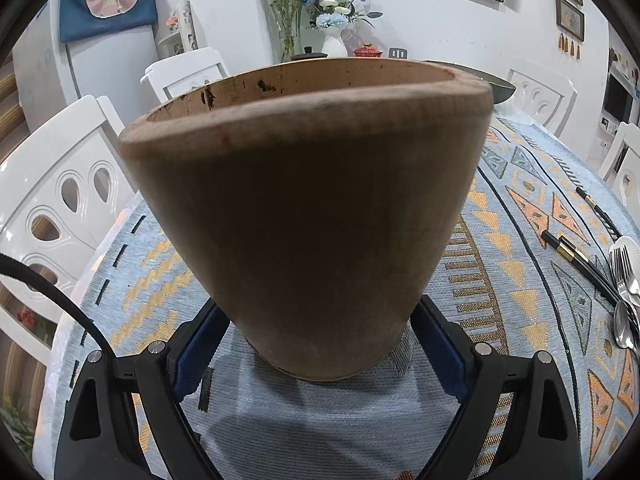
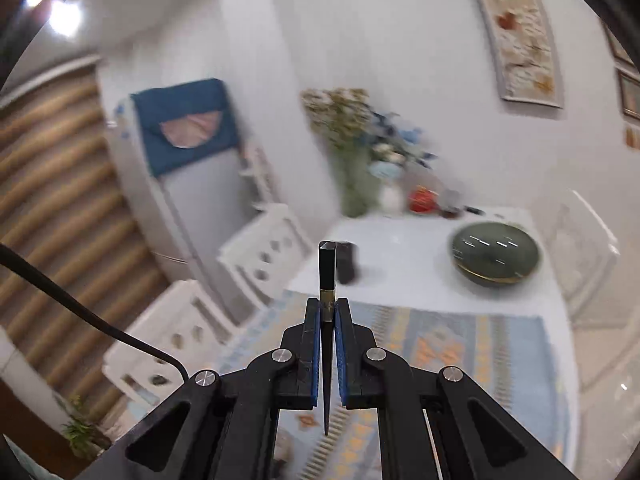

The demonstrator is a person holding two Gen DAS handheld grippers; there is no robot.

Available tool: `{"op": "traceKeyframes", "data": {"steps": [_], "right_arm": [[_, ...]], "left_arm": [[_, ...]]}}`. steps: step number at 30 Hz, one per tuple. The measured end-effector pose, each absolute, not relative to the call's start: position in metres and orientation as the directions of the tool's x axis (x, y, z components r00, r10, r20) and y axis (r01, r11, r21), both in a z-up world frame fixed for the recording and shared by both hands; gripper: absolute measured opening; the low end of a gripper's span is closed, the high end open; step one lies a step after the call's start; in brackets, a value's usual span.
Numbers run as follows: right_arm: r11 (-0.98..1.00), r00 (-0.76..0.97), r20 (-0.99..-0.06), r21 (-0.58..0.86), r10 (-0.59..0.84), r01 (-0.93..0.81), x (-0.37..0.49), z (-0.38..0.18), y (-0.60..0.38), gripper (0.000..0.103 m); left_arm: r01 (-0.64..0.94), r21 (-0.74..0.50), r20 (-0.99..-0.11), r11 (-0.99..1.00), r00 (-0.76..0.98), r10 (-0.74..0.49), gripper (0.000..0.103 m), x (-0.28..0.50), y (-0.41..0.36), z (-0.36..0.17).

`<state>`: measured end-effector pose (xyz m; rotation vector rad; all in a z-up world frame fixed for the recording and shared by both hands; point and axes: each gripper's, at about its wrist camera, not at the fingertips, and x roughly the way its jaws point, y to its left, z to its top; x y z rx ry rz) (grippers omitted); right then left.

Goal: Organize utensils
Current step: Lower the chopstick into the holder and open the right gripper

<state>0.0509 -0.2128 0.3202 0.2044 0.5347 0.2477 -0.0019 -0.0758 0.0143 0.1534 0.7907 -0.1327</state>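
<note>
A brown wooden utensil holder [image 1: 308,208] fills the left wrist view, standing upright on the patterned cloth. My left gripper [image 1: 318,344] is shut on its base, one blue pad on each side. Black chopsticks [image 1: 576,256] with gold bands, a fork [image 1: 622,268] and a spoon [image 1: 624,328] lie on the cloth at the right edge. My right gripper [image 2: 328,312] is shut on a single black chopstick [image 2: 327,268] with a gold band, held up in the air well above the table, its thick end pointing away. The right wrist view is blurred.
White chairs [image 1: 68,196] stand around the table [image 2: 400,256]. A dark green bowl [image 2: 496,254] sits on the far white part of the table. Flower vases [image 1: 334,44] and a red pot [image 1: 368,51] stand at the back. A black cable [image 1: 52,292] runs at left.
</note>
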Motion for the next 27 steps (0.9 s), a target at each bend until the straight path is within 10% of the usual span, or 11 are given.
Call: {"op": "traceKeyframes", "data": {"steps": [27], "right_arm": [[0.899, 0.618, -0.657, 0.375, 0.431, -0.228, 0.106, 0.229, -0.123, 0.008]], "left_arm": [[0.177, 0.080, -0.719, 0.981, 0.692, -0.066, 0.092, -0.003, -0.077, 0.013]]}}
